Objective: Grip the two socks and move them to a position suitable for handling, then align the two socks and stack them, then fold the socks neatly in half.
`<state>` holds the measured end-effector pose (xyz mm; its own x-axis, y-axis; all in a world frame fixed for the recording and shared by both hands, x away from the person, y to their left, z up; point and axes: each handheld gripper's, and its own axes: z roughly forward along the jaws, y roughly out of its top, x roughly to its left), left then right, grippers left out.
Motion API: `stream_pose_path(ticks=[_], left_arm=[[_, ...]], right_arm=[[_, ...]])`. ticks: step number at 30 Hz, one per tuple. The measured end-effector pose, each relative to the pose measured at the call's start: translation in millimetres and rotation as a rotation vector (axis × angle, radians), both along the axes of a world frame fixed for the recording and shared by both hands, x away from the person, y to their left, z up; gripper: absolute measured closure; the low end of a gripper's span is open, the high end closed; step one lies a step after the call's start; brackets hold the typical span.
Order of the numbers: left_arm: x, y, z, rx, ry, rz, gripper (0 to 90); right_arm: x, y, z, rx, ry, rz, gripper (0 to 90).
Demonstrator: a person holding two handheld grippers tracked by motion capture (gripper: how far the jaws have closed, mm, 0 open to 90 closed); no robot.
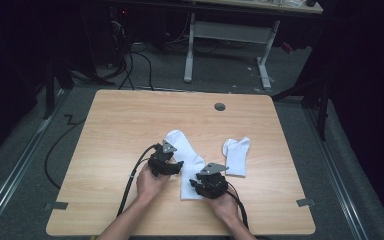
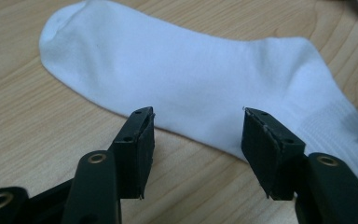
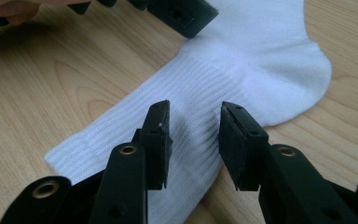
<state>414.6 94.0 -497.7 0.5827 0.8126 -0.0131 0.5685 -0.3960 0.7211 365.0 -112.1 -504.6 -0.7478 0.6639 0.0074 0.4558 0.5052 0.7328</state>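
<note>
Socks lie on the wooden table [image 1: 110,130] in the high view: the near sock [image 1: 187,162] sits between the two hands, bent at the heel, its foot running up and left toward the toe and its cuff running down toward the table's near edge; a second sock [image 1: 237,155] lies apart to its right, upright in the frame; the left gripper [image 1: 172,167] hovers at the near sock's left edge by the heel, and the right gripper [image 1: 205,186] sits over its cuff end. Left gripper view: the jaws stand wide apart and released, with nothing pinched between them; the sock's [image 2: 186,79] sole edge passes just beyond the tips, its long axis slanting from the toe at upper left to the ribbed cuff at lower right. Right gripper view: the jaws stand part open above the ribbed cuff [image 3: 168,121], not clamped on it; the heel bulges at upper right. Judged from this, the work is at the laying-out or regrasp stage, both tools free; the next move likely calls for lowering each tool and nipping one layer of cloth cleanly.
</note>
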Motion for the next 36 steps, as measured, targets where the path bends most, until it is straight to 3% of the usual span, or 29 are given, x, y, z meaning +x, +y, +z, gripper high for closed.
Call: stream_pose_path(ticks=[3,7,10,16,19,25,28,36], left_arm=[[-1.2,0.8,-2.8,-0.005,-0.005,0.017,44.3],[-2.4,0.1,-3.5,0.026,-0.024,0.027,44.1],[-4.6,3.6,-4.3,0.010,-0.028,0.050,42.8],[-16.0,19.6,-4.7,-0.036,-0.042,0.106,40.3],[-24.2,29.1,-3.9,-0.024,-0.068,0.140,39.3],[-37.2,51.3,-9.1,0.003,-0.067,0.203,38.3],[-43.2,60.8,-11.3,-0.007,-0.078,0.233,37.1],[-51.1,72.0,-11.9,-0.009,-0.068,0.249,31.0]], right_arm=[[0.1,-1.4,0.4,-0.004,0.003,-0.008,61.5],[0.2,-2.7,0.4,-0.009,-0.004,-0.012,59.3],[0.0,-4.9,1.9,-0.006,-0.008,-0.019,58.1],[0.0,-16.9,6.9,0.034,-0.016,-0.045,58.5],[-0.4,-22.8,8.8,0.051,-0.025,-0.060,58.4],[0.4,-36.7,9.1,0.067,-0.038,-0.100,57.2],[1.3,-43.4,10.3,0.059,-0.052,-0.114,56.9],[5.8,-62.5,12.7,0.064,-0.074,-0.181,56.5]])
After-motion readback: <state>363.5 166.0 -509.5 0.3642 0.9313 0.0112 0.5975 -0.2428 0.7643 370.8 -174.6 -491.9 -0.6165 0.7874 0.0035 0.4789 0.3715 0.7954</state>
